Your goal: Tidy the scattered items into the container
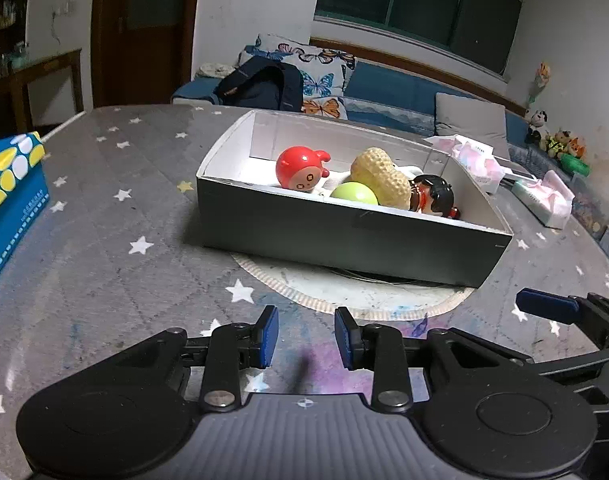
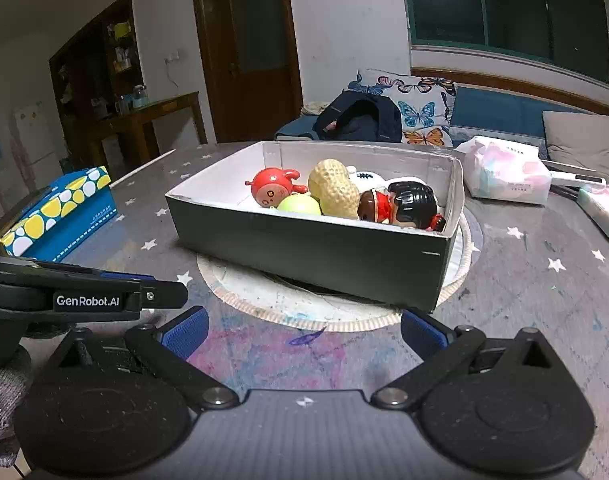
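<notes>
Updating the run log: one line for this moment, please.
left gripper: open, empty | right gripper: open, empty | box: holds red toy, green ball, peanut, doll | no loose toys visible

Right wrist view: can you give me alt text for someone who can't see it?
An open grey box on a star-print table holds a red round toy, green ball, peanut toy and black-haired doll. The right claw hangs open and empty in front of it.
</notes>
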Motion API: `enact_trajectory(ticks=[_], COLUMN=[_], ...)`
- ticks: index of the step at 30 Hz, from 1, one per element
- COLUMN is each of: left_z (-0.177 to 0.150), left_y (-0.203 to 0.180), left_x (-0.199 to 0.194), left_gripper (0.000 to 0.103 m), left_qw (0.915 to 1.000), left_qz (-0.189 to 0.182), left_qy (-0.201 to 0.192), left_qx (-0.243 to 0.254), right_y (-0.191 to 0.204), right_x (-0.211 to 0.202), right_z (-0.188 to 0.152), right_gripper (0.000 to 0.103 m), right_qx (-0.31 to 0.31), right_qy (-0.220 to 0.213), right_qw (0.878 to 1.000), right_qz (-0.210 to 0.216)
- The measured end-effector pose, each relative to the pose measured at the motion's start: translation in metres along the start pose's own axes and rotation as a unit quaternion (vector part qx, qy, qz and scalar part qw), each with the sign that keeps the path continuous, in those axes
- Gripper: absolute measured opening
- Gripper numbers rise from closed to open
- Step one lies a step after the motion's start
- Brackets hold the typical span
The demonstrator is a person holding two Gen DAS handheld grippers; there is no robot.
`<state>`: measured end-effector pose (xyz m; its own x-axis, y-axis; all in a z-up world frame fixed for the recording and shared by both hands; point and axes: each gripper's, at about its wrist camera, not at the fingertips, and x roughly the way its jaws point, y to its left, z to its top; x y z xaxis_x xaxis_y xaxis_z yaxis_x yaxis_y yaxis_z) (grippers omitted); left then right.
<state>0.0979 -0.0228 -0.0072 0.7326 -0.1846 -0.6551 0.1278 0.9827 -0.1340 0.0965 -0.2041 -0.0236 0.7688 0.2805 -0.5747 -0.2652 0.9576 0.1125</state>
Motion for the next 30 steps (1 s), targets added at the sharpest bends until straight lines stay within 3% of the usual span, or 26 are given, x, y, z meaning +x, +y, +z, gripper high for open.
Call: enact_trajectory(ticks=[11,30], left_z=[-0.011,-0.019], left_y=[-0.006,-0.015], left_x=[-0.005,-0.005], left_gripper=[0.034,0.033], left_qw=[0.9995,0.9988], left_qz=[0.027,0.037], left_qy=[-0.006,-0.008], left_qx=[0.014,0.033], right_y=[0.0,0.0], right_x=[0.001,0.001], right_z=[-0.008,-0.013], right_gripper=[0.103,0.103], right_qx=[0.013,0.03], right_qy=[0.014,0.026], right_qw=[1.0,0.999], right_qz=[-0.016,-0.023])
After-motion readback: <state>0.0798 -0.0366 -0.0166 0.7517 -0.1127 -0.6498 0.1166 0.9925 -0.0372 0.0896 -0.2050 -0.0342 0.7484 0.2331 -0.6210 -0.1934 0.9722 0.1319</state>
